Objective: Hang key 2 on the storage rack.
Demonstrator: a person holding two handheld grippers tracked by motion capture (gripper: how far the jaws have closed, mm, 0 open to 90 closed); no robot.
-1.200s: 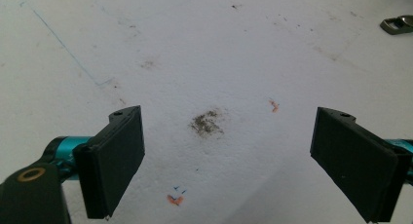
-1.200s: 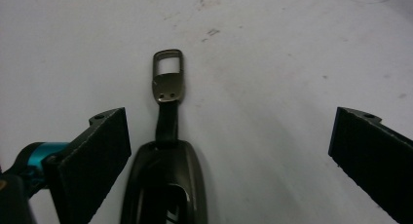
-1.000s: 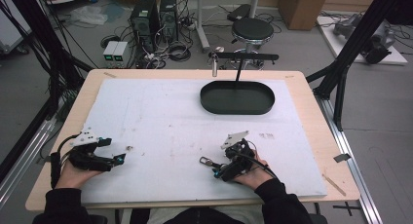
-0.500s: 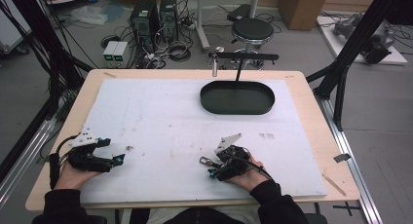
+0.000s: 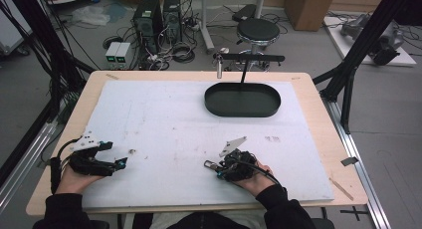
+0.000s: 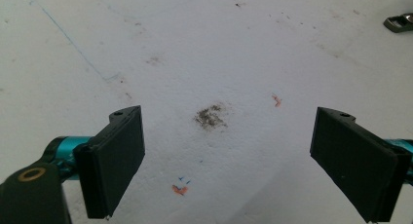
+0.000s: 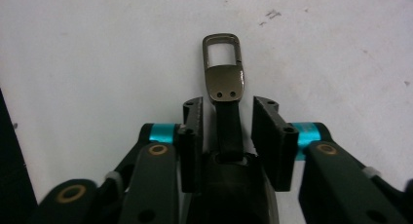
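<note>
A: Keychain strap (image 5: 211, 165) lies on the white table sheet (image 5: 164, 124) near the front edge in the high view, at the tip of the right gripper (image 5: 218, 168). The left gripper (image 5: 117, 162) rests well apart, at the sheet's left side. A black oval tray (image 5: 242, 100) sits at the far side.

B: And the left gripper view?

A: Its 2 jaws stand wide apart over bare, stained sheet, nothing between them. A metal clasp (image 6: 399, 22) shows at the top right corner.

B: The right gripper view?

A: The 2 jaws have just been closing, with the dark strap (image 7: 228, 129) running between them and its metal clasp (image 7: 223, 70) poking out beyond the tips. A narrow gap shows at each side, so the pads are not pressing on it.
</note>
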